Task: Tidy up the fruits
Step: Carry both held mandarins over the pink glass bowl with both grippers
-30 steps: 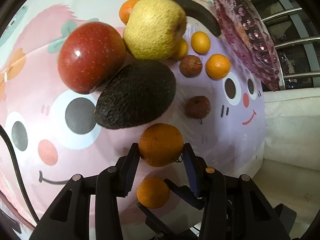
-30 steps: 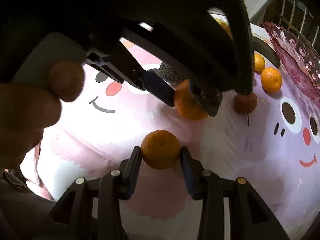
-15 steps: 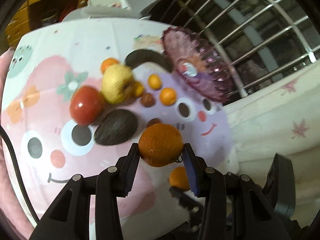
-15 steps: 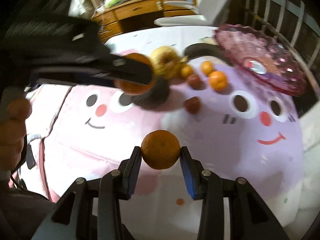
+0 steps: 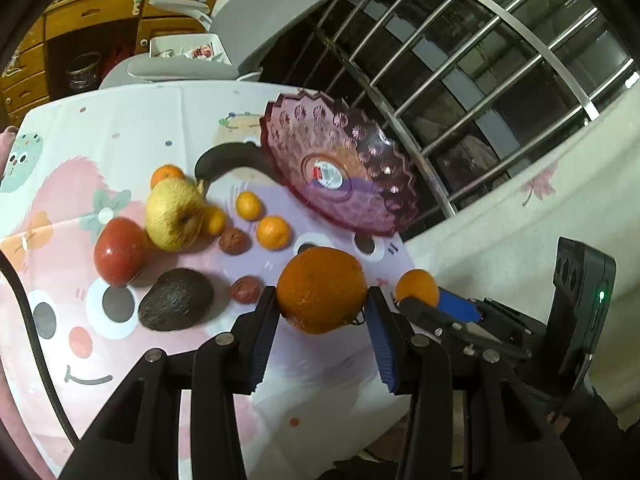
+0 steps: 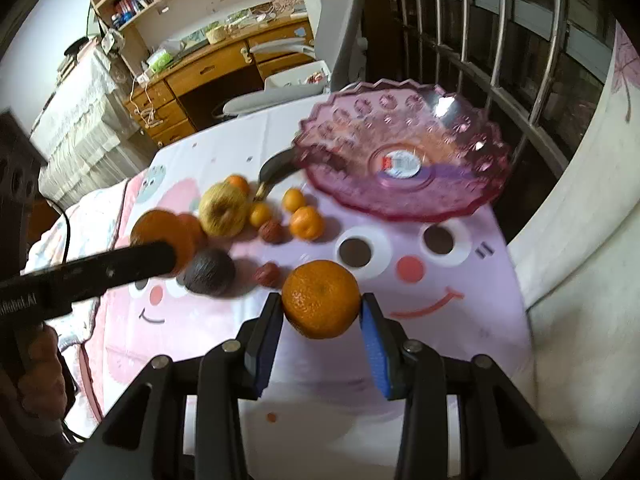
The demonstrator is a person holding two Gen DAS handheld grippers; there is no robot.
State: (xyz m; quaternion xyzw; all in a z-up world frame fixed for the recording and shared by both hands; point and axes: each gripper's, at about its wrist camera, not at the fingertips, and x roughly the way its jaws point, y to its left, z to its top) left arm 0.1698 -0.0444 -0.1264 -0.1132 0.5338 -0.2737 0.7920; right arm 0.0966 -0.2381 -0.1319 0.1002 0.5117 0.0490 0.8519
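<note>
My left gripper (image 5: 321,322) is shut on a large orange (image 5: 321,289), held above the table. My right gripper (image 6: 322,320) is shut on a smaller orange (image 6: 321,299), also lifted; it shows in the left wrist view (image 5: 416,286) at the right. A pink glass fruit bowl (image 5: 340,168) (image 6: 404,148) stands at the far side, with only a label in its centre. On the cloth lie a red apple (image 5: 119,251), a yellow apple (image 5: 175,214), an avocado (image 5: 176,299), a dark banana (image 5: 228,159), small oranges (image 5: 273,233) and brown fruits (image 5: 235,241).
A cartoon tablecloth (image 5: 120,360) covers the table. Metal window bars (image 5: 460,60) rise behind the bowl. A grey chair (image 6: 280,92) and a wooden desk (image 6: 208,68) stand beyond the far edge. A white cushion (image 6: 580,240) lies to the right.
Both grippers have lifted and pulled back with their oranges, so the table looks smaller and the whole bowl has come into view. The fruits on the cloth have not moved.
</note>
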